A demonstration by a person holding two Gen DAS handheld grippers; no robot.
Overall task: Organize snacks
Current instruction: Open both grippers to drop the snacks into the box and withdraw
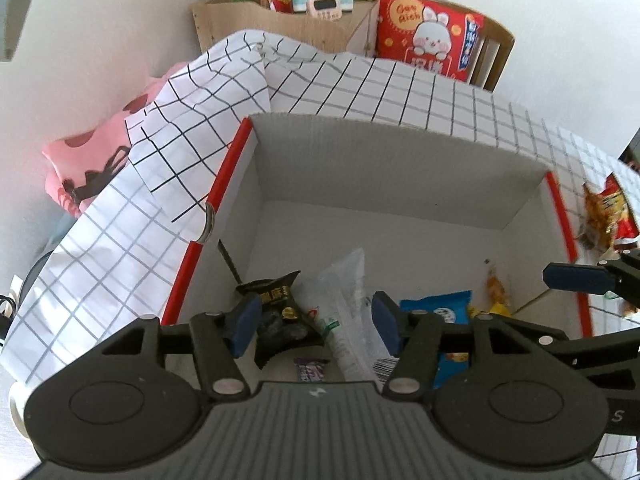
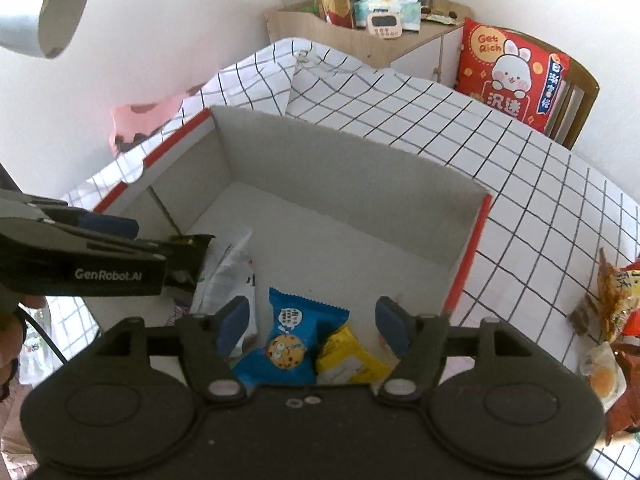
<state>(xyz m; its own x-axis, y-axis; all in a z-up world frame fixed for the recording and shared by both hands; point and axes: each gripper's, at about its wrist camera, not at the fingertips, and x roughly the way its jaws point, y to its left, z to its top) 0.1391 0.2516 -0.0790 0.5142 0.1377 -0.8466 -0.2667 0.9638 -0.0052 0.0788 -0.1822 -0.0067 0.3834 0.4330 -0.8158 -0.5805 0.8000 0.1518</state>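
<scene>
- The left gripper (image 1: 316,322) is hanging with its jaws apart, gripping nothing, above a black snack packet (image 1: 280,316) and a clear plastic wrapper (image 1: 344,300).
- The right gripper (image 2: 316,326) is standing wide and empty over a blue cookie packet (image 2: 290,340) and a yellow packet (image 2: 348,358).
- All four are lying inside the white red-edged cardboard box (image 2: 320,168) on the checked tablecloth (image 2: 520,184).
- More orange and red snack bags (image 2: 616,304) are lying outside, right of the box.

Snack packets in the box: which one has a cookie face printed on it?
The blue packet, lying below the open right gripper. The yellow packet beside it and the black packet show no such face.
</scene>
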